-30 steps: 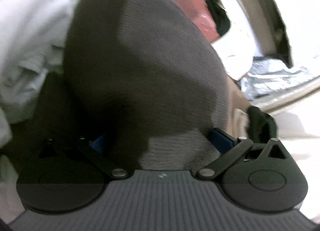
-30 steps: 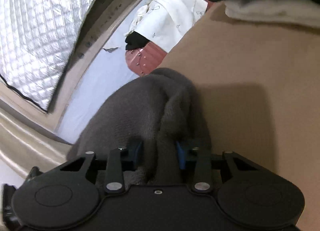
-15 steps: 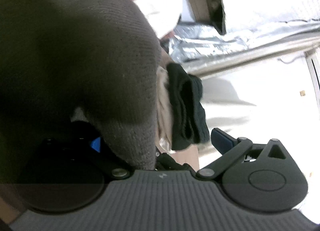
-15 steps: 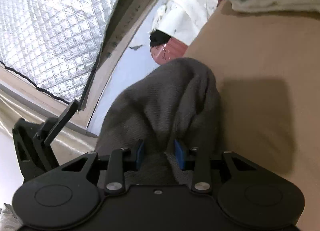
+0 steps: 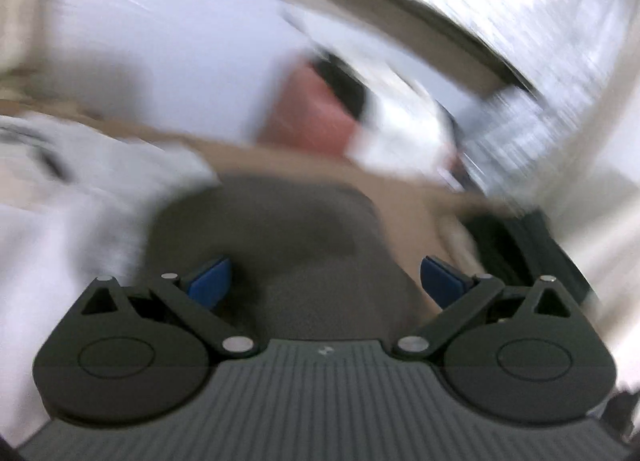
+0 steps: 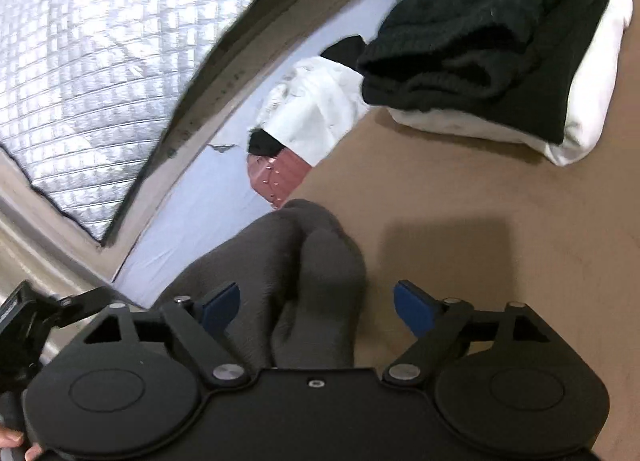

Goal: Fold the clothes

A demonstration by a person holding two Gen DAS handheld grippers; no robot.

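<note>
A dark grey knitted garment (image 6: 296, 269) lies bunched on the tan surface (image 6: 500, 221). My right gripper (image 6: 316, 303) is open, its blue pads wide apart on either side of the garment's folded end. The left wrist view is motion-blurred. There the same grey garment (image 5: 280, 237) lies between the open fingers of my left gripper (image 5: 324, 277). The left gripper's body (image 6: 28, 313) shows at the lower left of the right wrist view.
A folded stack, black knit (image 6: 480, 33) over white (image 6: 592, 93), sits at the far right. White printed cloth (image 6: 312, 109) and a pink case (image 6: 276, 177) lie by the edge. Quilted silver sheeting (image 6: 80, 61) stands behind. White clothes (image 5: 60, 197) lie left.
My right gripper has opened and let go of the grey garment, which now rests on the surface. My left gripper has swung quickly and now faces the garment with its fingers open.
</note>
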